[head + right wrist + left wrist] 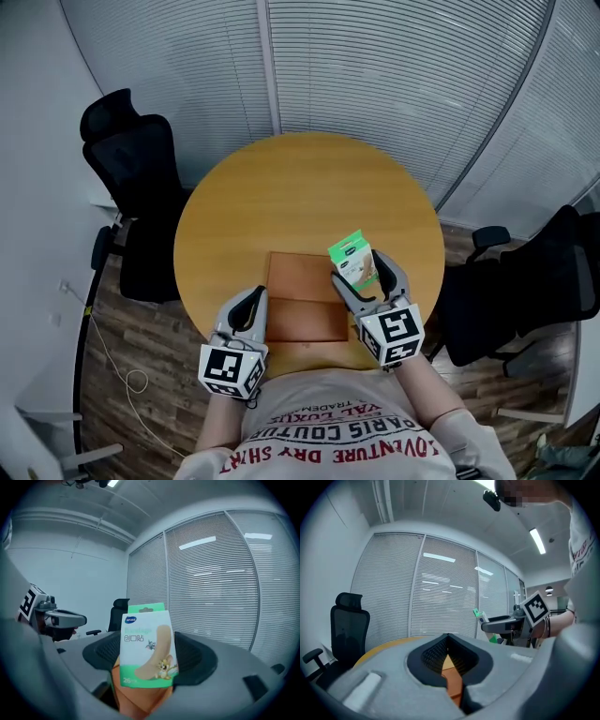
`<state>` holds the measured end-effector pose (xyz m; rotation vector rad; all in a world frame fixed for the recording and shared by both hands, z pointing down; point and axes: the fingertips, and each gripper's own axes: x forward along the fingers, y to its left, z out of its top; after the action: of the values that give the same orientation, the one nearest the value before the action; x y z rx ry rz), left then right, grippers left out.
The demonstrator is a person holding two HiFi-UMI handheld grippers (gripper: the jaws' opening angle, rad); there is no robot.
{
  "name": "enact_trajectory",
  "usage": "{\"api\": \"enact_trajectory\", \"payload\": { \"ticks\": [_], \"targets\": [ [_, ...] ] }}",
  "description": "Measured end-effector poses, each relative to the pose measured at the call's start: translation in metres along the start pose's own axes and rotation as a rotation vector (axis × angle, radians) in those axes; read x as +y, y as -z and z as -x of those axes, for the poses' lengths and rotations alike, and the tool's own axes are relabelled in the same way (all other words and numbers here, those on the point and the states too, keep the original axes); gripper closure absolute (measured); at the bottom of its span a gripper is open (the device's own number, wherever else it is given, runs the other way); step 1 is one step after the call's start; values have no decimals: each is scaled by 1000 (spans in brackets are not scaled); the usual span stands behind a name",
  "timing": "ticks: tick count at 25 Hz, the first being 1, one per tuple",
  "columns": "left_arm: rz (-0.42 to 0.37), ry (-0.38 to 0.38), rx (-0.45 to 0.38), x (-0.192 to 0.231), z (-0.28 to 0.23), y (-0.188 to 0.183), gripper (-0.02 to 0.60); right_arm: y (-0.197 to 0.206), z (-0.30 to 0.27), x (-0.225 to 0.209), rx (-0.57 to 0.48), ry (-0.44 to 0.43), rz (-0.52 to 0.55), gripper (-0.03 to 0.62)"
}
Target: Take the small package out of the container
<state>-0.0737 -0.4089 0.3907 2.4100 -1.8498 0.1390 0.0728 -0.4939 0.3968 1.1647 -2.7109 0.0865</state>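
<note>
The small package (354, 260) is a green-and-white plaster box with a cartoon print, and my right gripper (364, 272) is shut on it. It hangs upright above the right edge of the flat brown container (300, 309). The right gripper view has the package (146, 644) filling the space between the jaws of the right gripper (145, 660), with brown container (136, 700) below. My left gripper (253, 298) is shut on nothing at the container's left edge. In the left gripper view the left gripper (448, 641) has its tips together, and the package (479, 614) shows at the right.
The round wooden table (281, 187) carries only the container. A black office chair (131, 159) stands at the left and another (534, 281) at the right. Slatted blinds run behind the table. A white cable (112, 366) lies on the floor at the left.
</note>
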Motion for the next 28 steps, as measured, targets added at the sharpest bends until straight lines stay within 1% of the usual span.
{"api": "enact_trajectory", "payload": {
  "ticks": [5, 9, 16, 19, 28],
  "targets": [
    [-15, 9, 5, 0, 0, -2, 571, 0, 0, -1, 6, 21, 20, 235],
    [-15, 3, 4, 2, 2, -2, 572, -2, 2, 4, 4, 10, 37, 235],
    [-24, 11, 8, -1, 0, -5, 572, -4, 4, 5, 1, 7, 38, 235],
    [-26, 9, 8, -2, 1, -5, 571, -4, 5, 8, 7, 5, 26, 235],
    [-34, 1, 11, -2, 5, -6, 571, -10, 7, 8, -4, 18, 37, 235]
  ]
}}
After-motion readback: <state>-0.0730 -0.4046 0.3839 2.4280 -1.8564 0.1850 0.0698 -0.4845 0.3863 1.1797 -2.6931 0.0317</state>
